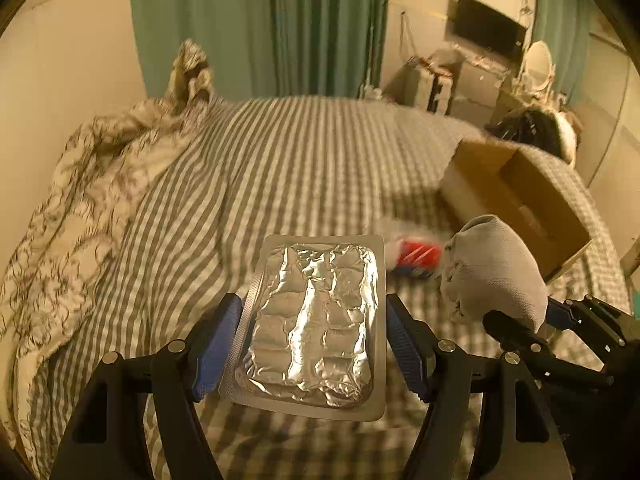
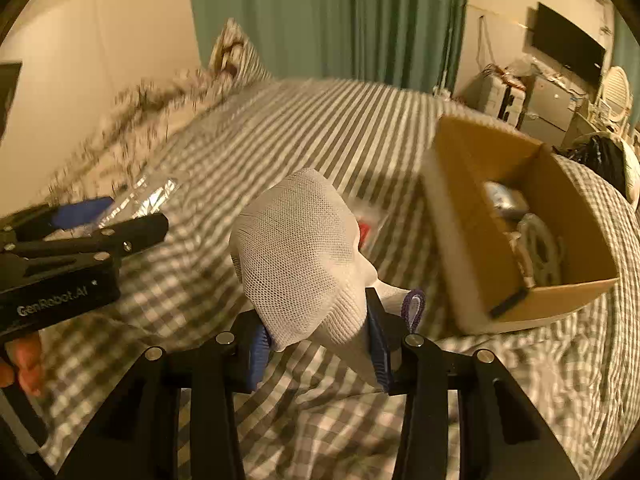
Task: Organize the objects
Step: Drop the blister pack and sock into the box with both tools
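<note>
Wall: a plain cream wall (image 1: 60,60) closes the far left of the room.
Quilt: a rumpled patterned quilt (image 1: 68,208) lies heaped along the left side of the bed, a pillow (image 1: 190,72) standing up at its far end.
Bed: a grey-and-white striped and checked bedspread (image 1: 288,160) covers the whole working surface, wrinkled near the cameras.
Curtain: green curtains (image 1: 260,28) hang behind the far edge of the bed.
Left gripper: the left gripper (image 1: 316,344) pinches a foil blister pack (image 1: 316,328) by its two long edges, the pack raised above the bedspread, foil side up.
Red packet: a small red-and-white packet (image 1: 416,256) lies on the bed just beyond the blister pack; motion blur hides its details.
Right gripper: the right gripper (image 2: 320,344) is pressed onto a white mesh-knit sock bundle (image 2: 300,256), lifted clear of the bed, with a small purple loop (image 2: 414,308) beside its right finger.
Box: an open cardboard box (image 2: 460,216) sits on the right part of the bed, well beyond the sock bundle; white and pale items lie inside, too blurred to name.
Far right of room: a dark screen (image 2: 568,48) hangs on the wall above cluttered furniture, and a white chair (image 2: 618,92) stands past the bed's far right corner.
Hand: fingers of the person's left hand (image 2: 24,360) show at the near left edge of the right wrist view.
</note>
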Tool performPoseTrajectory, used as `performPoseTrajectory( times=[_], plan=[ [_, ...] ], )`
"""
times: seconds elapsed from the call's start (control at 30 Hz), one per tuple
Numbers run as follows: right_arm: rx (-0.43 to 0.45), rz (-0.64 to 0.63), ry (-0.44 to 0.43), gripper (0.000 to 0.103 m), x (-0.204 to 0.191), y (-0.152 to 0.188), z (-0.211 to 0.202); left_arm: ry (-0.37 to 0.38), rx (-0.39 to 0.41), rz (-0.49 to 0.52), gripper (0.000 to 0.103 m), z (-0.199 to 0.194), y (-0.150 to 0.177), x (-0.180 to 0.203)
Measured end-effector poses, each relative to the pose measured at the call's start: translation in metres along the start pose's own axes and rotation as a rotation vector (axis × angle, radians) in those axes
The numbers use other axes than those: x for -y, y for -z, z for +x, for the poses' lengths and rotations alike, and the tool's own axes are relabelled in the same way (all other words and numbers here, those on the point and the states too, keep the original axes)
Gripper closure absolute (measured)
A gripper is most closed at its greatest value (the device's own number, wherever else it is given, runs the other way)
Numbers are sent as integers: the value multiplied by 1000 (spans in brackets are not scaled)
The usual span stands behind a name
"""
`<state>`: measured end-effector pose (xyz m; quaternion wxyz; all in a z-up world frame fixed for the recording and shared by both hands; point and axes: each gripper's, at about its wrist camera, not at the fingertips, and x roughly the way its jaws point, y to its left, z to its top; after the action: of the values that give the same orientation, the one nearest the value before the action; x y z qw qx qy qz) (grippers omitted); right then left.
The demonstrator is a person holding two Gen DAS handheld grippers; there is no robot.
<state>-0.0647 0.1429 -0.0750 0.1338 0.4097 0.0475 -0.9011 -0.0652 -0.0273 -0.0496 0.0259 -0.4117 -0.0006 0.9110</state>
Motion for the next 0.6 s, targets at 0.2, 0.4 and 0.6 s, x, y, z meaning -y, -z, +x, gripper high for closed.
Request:
performPoseTrajectory(
  times=[0.2,0.4,0.6],
  plan=[
    [150,64,40,62,41,-35,-53,73,89,45,30,-22,-47,40],
    [245,116,116,62,101,-72,-95,152,134,109,30,-16,-97,100],
    [258,157,174,62,153,-91,-102,213,132,177,30,11,-126,161]
  ],
)
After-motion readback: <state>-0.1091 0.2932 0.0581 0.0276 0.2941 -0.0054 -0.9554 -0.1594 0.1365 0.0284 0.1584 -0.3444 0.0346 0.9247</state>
